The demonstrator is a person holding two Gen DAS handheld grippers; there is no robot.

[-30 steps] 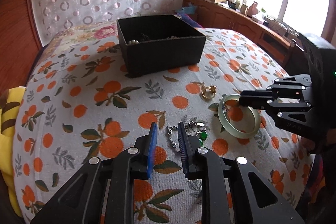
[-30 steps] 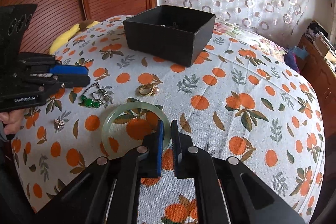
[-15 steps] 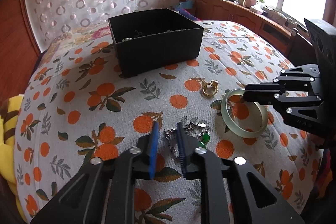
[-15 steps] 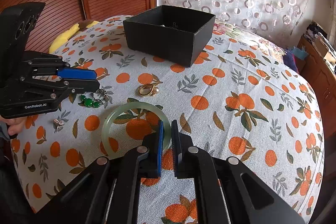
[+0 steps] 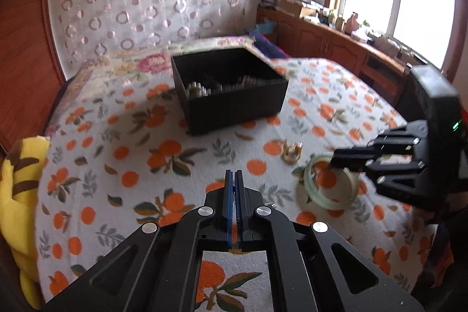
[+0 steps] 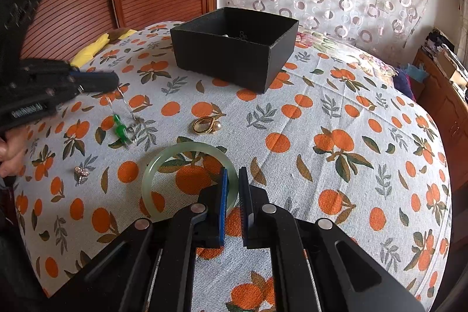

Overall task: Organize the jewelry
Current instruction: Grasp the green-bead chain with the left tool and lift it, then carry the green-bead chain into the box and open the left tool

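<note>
Left hand-held gripper [image 6: 112, 82] is pinching the silver chain of the green-stone necklace [image 6: 119, 128], fingers closed tight on it; in the right wrist view the chain is hanging in a loop from the fingertips, the green stones dangling just above or barely touching the bedspread [image 6: 321, 119]. From the left wrist view the pads are showing pressed together with no visible gap, and the necklace itself is hidden beneath them.

Right hand-held gripper [image 6: 232, 180] is sitting slightly open, fingers straddling the near rim of the pale jade bangle [image 6: 163, 163], which is lying flat on the bed. Not clamped on it, by the look of it.

Further out: gold pearl ring [image 6: 206, 126] just beyond the bangle, a small brooch-like piece [image 6: 81, 172] near the left hand, and the black box [image 6: 234, 48] well behind, already holding some jewelry.

Judgement for doing this step well: the left should be lifting high enough that the dangling stones are clearing the cloth and the box wall before travelling, moving slowly so the loop is not swinging, then lowering inside the box before releasing. A thin chain may be slipping, so grip should be holding firm.
</note>
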